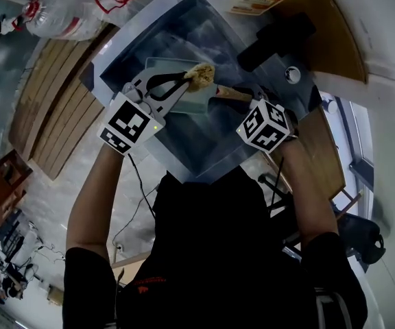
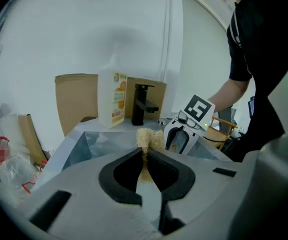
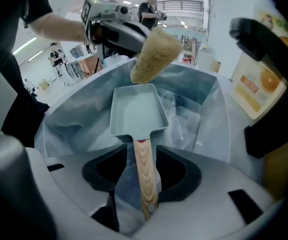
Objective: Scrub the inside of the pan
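Our left gripper is clamped tight on a tan, coarse-fibred scrubber, held at the far rim of the pan. The pan is rectangular, smooth and pale grey-green, and it lies in the steel sink. Our right gripper has its 2 jaws apart, with the pan's grained wooden handle lying between them. Behind the sink stand a matte black tap and a carton printed with oranges; we cannot read its lettering. Our left gripper's cube bears black-and-white square markers.
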Available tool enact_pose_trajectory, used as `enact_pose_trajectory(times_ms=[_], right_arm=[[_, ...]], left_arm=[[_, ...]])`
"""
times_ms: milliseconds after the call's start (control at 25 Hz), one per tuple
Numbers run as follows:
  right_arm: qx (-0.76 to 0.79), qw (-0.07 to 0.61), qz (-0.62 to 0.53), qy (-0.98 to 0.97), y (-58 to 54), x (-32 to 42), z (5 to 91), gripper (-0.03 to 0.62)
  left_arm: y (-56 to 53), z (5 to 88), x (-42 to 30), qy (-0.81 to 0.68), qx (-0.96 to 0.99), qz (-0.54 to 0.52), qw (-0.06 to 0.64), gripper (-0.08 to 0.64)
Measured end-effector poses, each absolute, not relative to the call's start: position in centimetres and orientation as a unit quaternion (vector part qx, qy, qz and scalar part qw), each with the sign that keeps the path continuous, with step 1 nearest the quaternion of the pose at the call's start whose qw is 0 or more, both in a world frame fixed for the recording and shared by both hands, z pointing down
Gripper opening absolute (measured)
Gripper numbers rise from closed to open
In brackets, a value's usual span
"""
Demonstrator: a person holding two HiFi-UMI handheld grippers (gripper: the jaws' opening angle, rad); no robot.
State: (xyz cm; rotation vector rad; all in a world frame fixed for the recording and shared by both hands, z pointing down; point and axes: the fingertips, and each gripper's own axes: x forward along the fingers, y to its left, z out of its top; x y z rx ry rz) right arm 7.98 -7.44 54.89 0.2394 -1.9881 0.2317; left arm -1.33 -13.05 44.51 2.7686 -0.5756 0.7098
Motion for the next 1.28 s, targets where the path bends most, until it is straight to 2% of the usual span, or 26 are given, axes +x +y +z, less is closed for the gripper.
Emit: enact_pose_trajectory(times_ms=[280, 640, 800, 1080, 1280], right_arm=[[0.054, 0.604, 0.071, -0.792, -7.0, 9.4, 58.8, 0.19], [0.038, 0.649, 0.057, -0.757, -7.1, 9.9, 61.0, 0.184], [0.029, 0.657, 0.047, -0.752, -7.1, 9.9, 61.2, 0.144], [0.021, 0.664, 0.057, -0.745, -6.9, 10.0, 61.4, 0.141], [0.026, 0.659, 0.056, -0.749, -7.3, 9.6, 61.1, 0.14]], left_arm=[[-13.1, 48.6, 0.0, -0.149, 0.93, 0.328, 0.07, 0.041], [-13.4, 53.7, 0.7, -0.092, 0.899, 0.428, 0.01, 0.041], [-13.4, 55.8, 0.5, -0.07, 0.875, 0.479, -0.032, 0.041], [-13.7, 59.5, 0.4, -0.034, 0.816, 0.564, -0.123, 0.041], [-13.8, 60.8, 1.0, -0.044, 0.785, 0.599, -0.149, 0.041]])
